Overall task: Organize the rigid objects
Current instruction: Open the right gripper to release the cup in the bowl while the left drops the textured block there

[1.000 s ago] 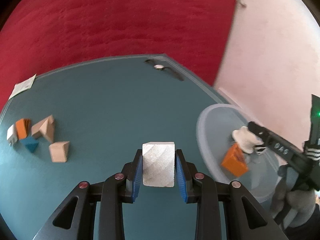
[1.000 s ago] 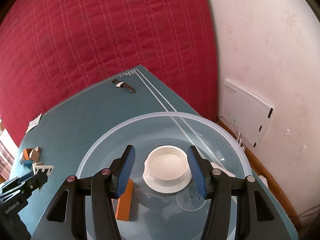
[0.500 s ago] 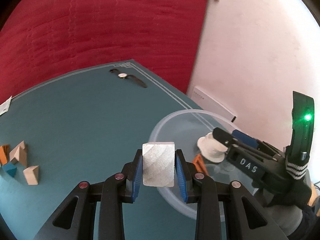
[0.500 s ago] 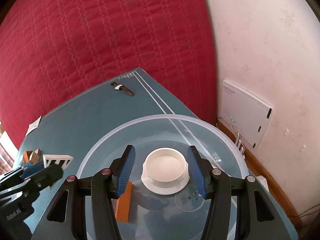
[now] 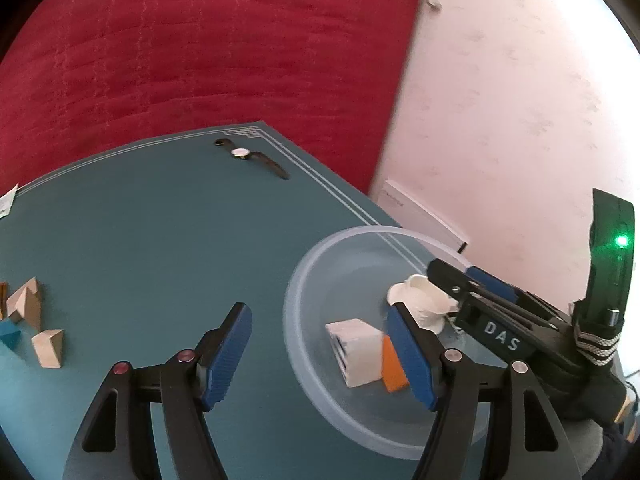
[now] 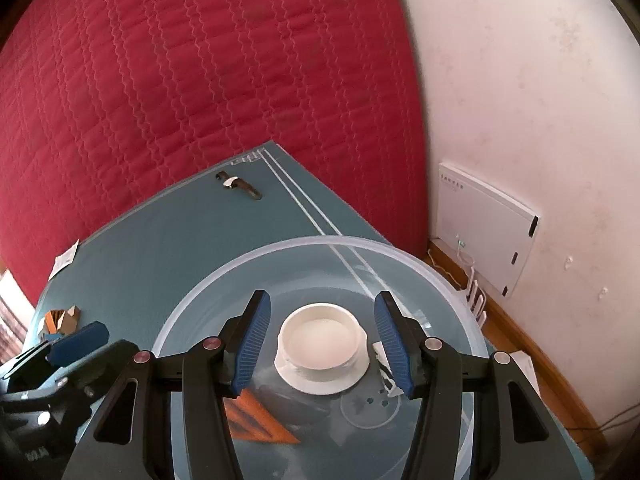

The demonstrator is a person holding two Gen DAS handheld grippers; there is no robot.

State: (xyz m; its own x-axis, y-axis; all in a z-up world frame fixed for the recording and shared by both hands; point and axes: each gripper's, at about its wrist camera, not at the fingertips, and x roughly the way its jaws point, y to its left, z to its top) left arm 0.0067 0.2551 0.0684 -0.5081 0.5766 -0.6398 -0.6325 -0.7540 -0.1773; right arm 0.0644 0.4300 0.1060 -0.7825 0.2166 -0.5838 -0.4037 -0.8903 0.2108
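A clear plastic bowl (image 5: pixel 304 344) stands at the table's right edge. In it lie a white block (image 5: pixel 356 350), an orange block (image 5: pixel 394 368) and a white cup-shaped piece (image 5: pixel 420 304). My left gripper (image 5: pixel 320 356) is open and empty over the bowl's left rim, the white block between its fingers' line. My right gripper (image 6: pixel 322 346) is open above the bowl (image 6: pixel 248 264), straddling the white cup piece (image 6: pixel 320 344); the orange block (image 6: pixel 256 416) lies below its left finger. Several wooden and blue blocks (image 5: pixel 36 328) lie at the table's left.
A wristwatch (image 5: pixel 250 158) lies near the teal table's far corner (image 5: pixel 256 128). A paper slip (image 5: pixel 8 200) sits at the far left edge. A red quilted surface and a pink wall with a white box (image 6: pixel 484 236) stand behind.
My left gripper swung right over the bowl, opened and let go of the white block, which now lies in the bowl beside the orange block. My right gripper stayed put.
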